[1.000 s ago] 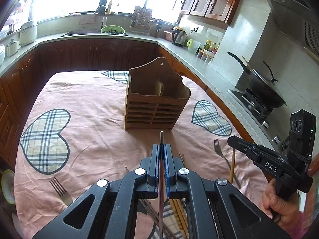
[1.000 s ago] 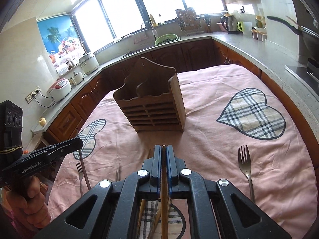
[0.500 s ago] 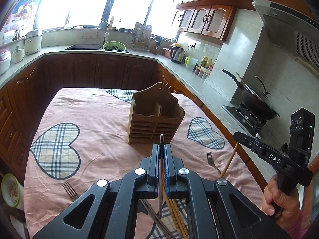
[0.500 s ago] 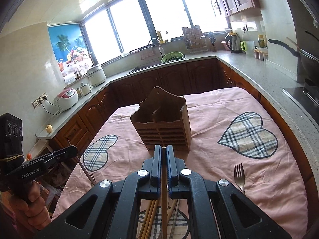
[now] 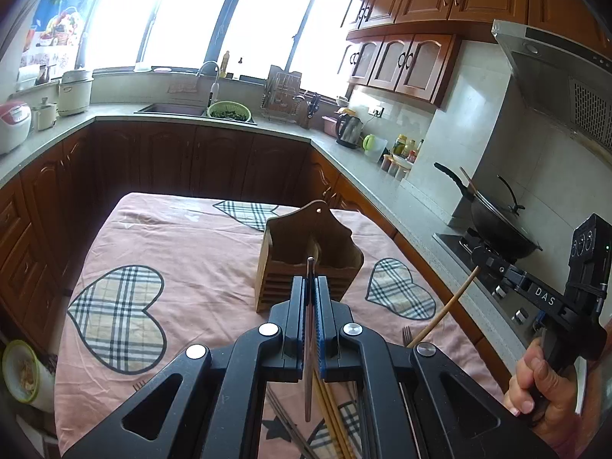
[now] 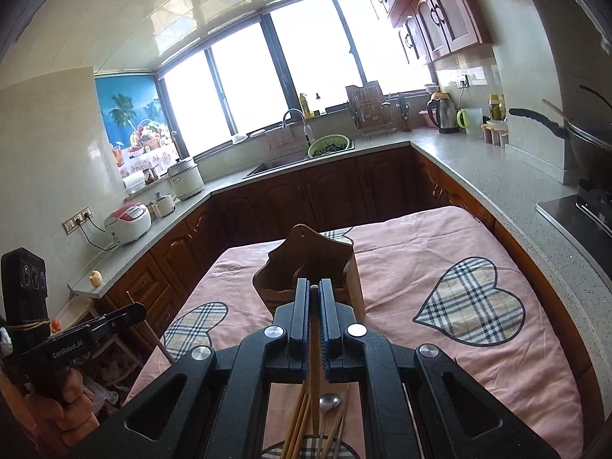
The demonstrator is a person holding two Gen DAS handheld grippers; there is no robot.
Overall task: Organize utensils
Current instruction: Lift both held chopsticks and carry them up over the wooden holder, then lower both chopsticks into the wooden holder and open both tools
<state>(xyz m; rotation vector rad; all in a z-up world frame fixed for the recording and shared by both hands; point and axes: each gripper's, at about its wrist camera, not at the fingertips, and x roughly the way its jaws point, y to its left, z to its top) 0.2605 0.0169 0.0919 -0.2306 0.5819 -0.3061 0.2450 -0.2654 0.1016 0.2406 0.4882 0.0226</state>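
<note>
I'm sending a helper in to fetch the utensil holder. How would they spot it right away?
Look at the table under the pink cloth with plaid hearts, in the middle of the kitchen. Standing upright near the cloth's middle is the wooden utensil holder: a brown box with a slatted front and a tall, peaked back with a hanging hole, the only upright thing there.

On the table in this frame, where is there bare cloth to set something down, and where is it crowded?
Bare cloth: the wide stretch left of the wooden holder, around the big plaid heart, and the right side around the plaid heart out to the table edge. Crowded: the near edge under both grippers, where loose chopsticks, a spoon and a fork lie.
</note>
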